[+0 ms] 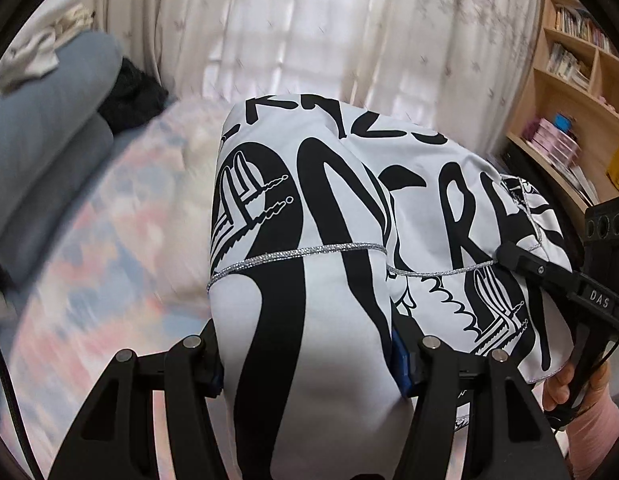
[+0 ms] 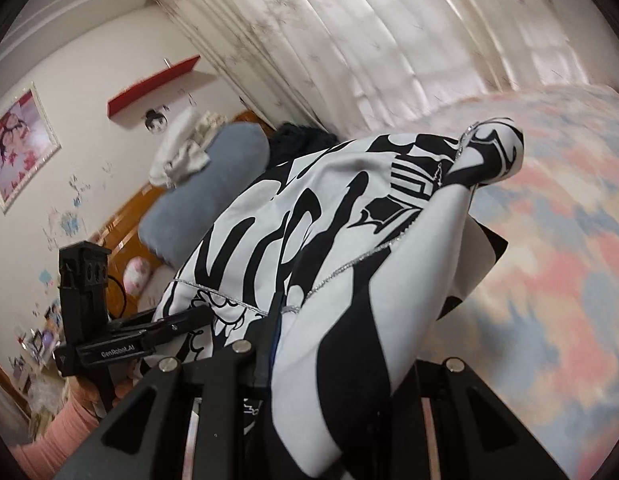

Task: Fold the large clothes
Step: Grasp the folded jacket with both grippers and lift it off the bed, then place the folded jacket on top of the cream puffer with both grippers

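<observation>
Left wrist view first: the left gripper (image 1: 309,364) points downward over the bed (image 1: 109,240), its two black fingers pinching a thick bundle of the white-and-black printed garment (image 1: 309,208) between blue pads; the cloth fills the gap and drapes forward over the pastel bedspread, clear of the bed's far edge by the curtain (image 1: 309,40); to the right the right gripper (image 1: 505,254) comes in from the side, its tip biting the same garment along a silver trim line; a hand (image 1: 569,384) in a pink sleeve grips its handle at the lower right; one garment, two grippers; two grey pillows (image 1: 49,120) stacked at the bed's left edge, one bookshelf (image 1: 569,80) on the right.

Right wrist view now: the right gripper (image 2: 277,336) is tilted and rolled, its jaws nearly pressed together on a fold of that one garment (image 2: 309,240), which rises ahead in a hump over the bed (image 2: 549,240); at the left the left gripper (image 2: 189,316) reaches sideways into the cloth's edge, its grip hidden here; one grey pillow (image 2: 205,184) shows by the wooden headboard (image 2: 121,216); one framed picture (image 2: 21,144) on the wall.
</observation>
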Demonstrator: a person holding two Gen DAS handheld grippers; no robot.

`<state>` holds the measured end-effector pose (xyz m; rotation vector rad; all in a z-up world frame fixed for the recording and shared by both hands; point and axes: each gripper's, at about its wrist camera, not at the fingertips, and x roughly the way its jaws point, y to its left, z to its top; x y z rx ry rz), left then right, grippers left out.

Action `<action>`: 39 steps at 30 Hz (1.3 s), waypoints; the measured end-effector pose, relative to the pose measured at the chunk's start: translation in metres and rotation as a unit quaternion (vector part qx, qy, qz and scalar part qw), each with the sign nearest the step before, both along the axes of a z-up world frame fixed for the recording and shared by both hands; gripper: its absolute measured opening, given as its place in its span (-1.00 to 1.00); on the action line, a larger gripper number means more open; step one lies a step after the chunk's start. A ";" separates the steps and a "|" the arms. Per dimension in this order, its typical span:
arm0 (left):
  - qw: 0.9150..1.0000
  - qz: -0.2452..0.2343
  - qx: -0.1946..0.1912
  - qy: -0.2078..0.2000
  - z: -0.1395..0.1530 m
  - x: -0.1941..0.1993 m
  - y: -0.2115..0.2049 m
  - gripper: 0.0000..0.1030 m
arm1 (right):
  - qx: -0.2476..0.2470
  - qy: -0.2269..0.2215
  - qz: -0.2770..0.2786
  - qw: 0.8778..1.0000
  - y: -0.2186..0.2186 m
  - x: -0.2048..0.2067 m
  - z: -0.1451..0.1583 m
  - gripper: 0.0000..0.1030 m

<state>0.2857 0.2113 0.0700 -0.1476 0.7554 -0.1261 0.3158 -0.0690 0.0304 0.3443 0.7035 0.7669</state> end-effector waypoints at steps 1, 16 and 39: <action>1.000 0.001 0.001 -0.005 0.008 0.018 0.015 0.15 | 0.010 -0.002 -0.001 1.000 0.013 0.017 0.005 -0.53; 0.996 0.021 -0.009 0.084 -0.109 0.245 0.145 0.49 | 0.065 0.081 -0.052 0.993 0.126 0.229 -0.096 -0.47; 0.997 0.054 0.052 0.017 -0.081 0.186 0.121 0.72 | -0.037 0.090 -0.123 0.988 0.087 0.202 -0.113 0.37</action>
